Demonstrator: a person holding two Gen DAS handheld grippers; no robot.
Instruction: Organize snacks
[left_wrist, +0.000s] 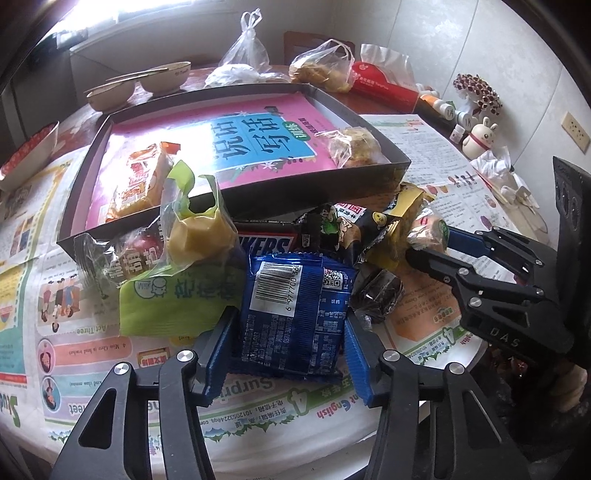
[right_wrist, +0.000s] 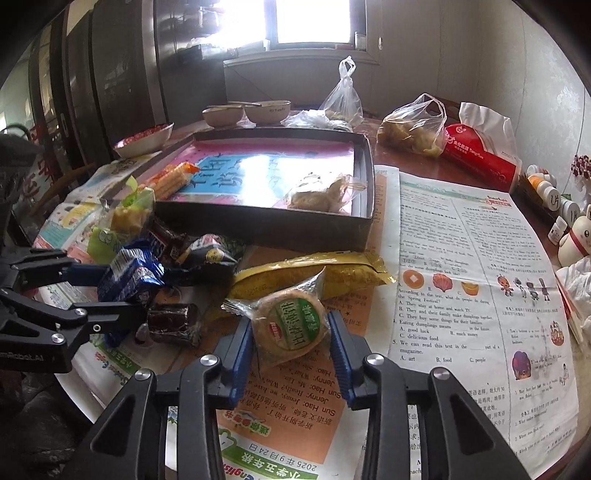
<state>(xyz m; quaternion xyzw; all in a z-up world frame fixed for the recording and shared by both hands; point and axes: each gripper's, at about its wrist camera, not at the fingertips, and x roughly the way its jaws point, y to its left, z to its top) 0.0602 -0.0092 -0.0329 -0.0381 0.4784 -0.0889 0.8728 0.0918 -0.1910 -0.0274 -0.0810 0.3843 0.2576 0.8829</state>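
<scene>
My left gripper (left_wrist: 289, 312) is shut on a blue foil snack packet (left_wrist: 295, 306), barcode side up, at the front of a snack pile. My right gripper (right_wrist: 290, 319) is shut on a round pastry (right_wrist: 291, 325) in clear wrap with a green label. Each gripper shows in the other view: the left gripper (right_wrist: 125, 288) with the blue packet (right_wrist: 129, 275), the right gripper (left_wrist: 428, 240) with the pastry (left_wrist: 426, 229). Behind the pile stands a dark shallow box (left_wrist: 240, 201) lined with a pink book. In it lie an orange packet (left_wrist: 140, 181) and a wrapped pastry (left_wrist: 358, 146).
The pile holds a Snickers bar (left_wrist: 267, 242), a green packet (left_wrist: 177, 295), a long yellow packet (right_wrist: 314, 275) and a dark brown cake (right_wrist: 173, 323). Newspaper (right_wrist: 461, 258) covers the table. Bowls (right_wrist: 266, 110), plastic bags (right_wrist: 413, 133), a red tissue pack (right_wrist: 480, 158) and a rabbit figurine (left_wrist: 480, 138) stand behind.
</scene>
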